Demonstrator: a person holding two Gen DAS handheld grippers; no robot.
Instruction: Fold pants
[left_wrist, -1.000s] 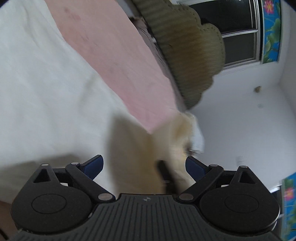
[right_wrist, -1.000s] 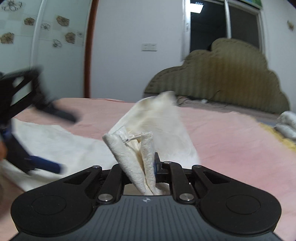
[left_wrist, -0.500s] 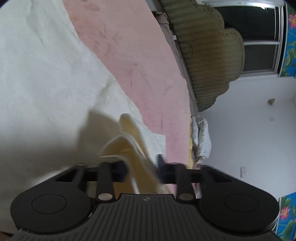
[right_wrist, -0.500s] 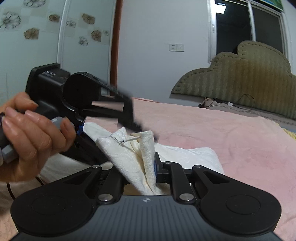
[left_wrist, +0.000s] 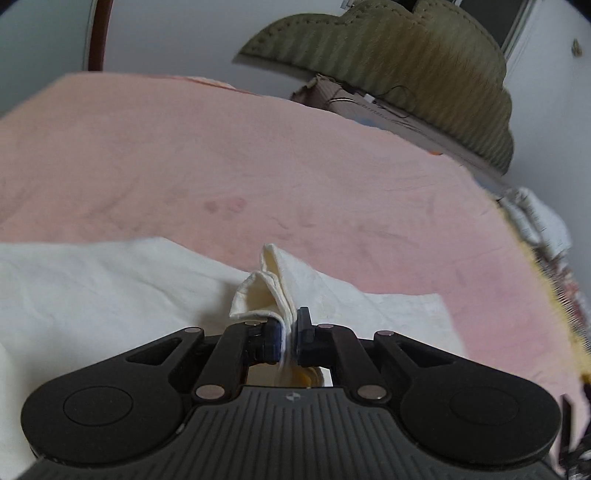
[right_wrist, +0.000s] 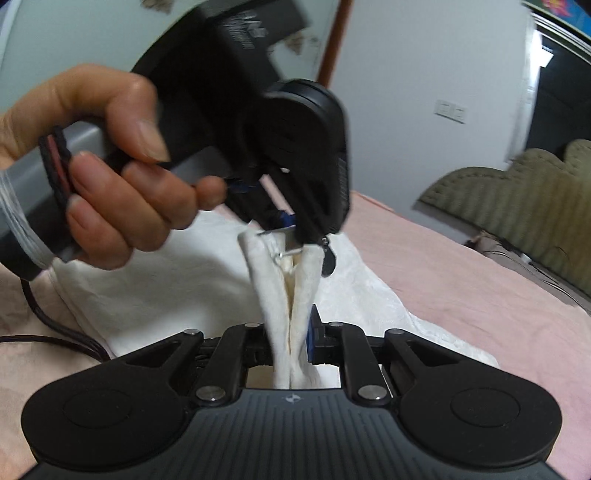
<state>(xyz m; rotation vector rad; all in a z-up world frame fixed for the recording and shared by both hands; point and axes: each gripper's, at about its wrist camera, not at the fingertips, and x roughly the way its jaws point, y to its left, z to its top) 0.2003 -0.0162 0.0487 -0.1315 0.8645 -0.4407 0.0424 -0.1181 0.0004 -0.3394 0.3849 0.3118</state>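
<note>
Cream pants (left_wrist: 110, 288) lie spread on the pink sheet (left_wrist: 258, 166), filling the lower left of the left wrist view and running right under the gripper body. Left gripper (left_wrist: 289, 332) is clenched on a bunched fold of the pants; the fold stands up just above the fingertips at frame centre, low. Olive headboard (left_wrist: 406, 66) sits upper right, brown door frame (left_wrist: 96, 33) upper left.

Right wrist view: right gripper (right_wrist: 291, 341) is clamped on a doubled strip of pants (right_wrist: 284, 295), which rises straight up from the jaws at centre. The left gripper (right_wrist: 284, 225) comes in from upper left, held by the left hand (right_wrist: 110, 166), with its tip at the top end of that strip; motion blur there, but the fabric looks pinched. Rest of the pants lie flat on the sheet (right_wrist: 480, 295) behind. Black cable (right_wrist: 55, 332) trails at lower left. Headboard (right_wrist: 517, 203) at right edge.
</note>
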